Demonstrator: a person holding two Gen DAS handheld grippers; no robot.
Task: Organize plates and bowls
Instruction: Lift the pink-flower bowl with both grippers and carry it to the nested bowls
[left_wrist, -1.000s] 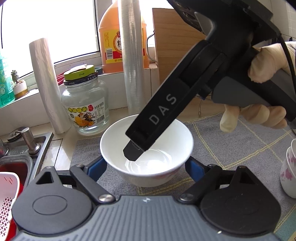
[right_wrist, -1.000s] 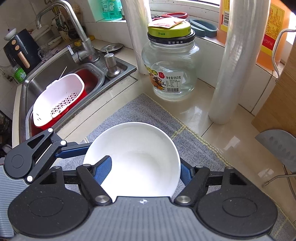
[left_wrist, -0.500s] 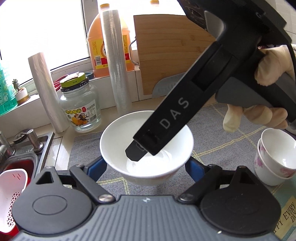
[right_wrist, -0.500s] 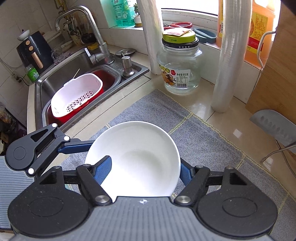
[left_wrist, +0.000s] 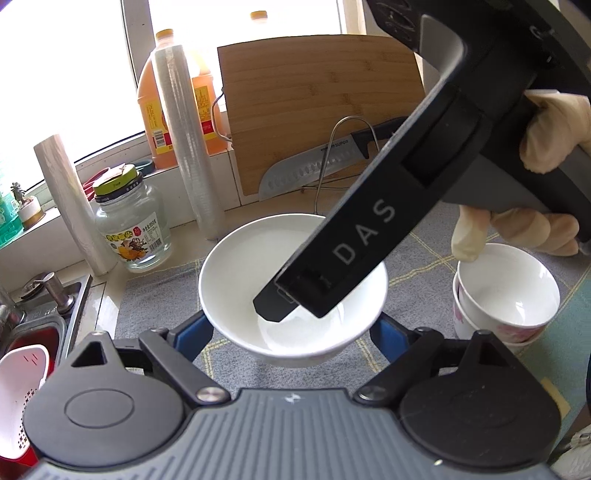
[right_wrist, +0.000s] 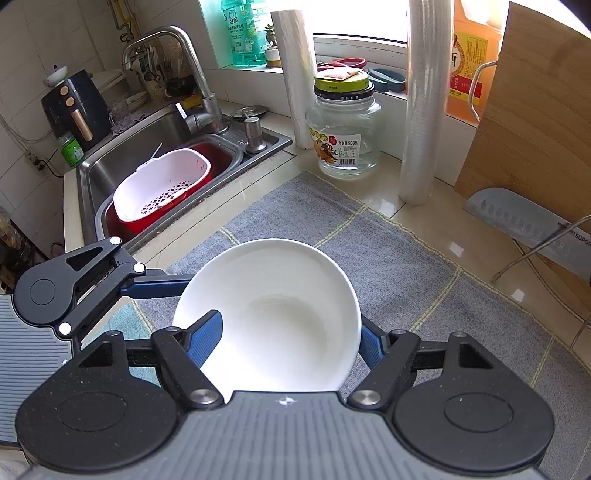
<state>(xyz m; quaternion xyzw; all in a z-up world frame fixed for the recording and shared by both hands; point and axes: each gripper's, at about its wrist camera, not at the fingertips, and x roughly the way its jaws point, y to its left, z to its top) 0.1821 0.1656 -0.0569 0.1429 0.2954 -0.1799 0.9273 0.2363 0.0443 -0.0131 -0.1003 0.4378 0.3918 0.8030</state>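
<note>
A white bowl (left_wrist: 236, 266) is held above the grey mat (left_wrist: 155, 306) between both grippers. My left gripper (left_wrist: 291, 332) is shut on the bowl, its blue fingers (left_wrist: 192, 332) against the outer sides. My right gripper (right_wrist: 291, 336) is also shut on the same bowl (right_wrist: 273, 302); one blue finger (right_wrist: 207, 332) lies over the rim and the other is outside the right wall. In the left wrist view the right gripper's black body reaches down into the bowl. Two stacked small floral bowls (left_wrist: 506, 295) stand on the mat to the right.
A glass jar (left_wrist: 133, 225), two film rolls (left_wrist: 188, 147), an orange bottle (left_wrist: 155, 99), a bamboo cutting board (left_wrist: 317, 107) and a knife (left_wrist: 314, 166) line the back. The sink (right_wrist: 147, 162) with a white colander (right_wrist: 162, 188) is on the left.
Both grippers have carried the bowl back and to the right, away from the jar and rolls. The stacked floral bowls and the cutting board have come further into view.
</note>
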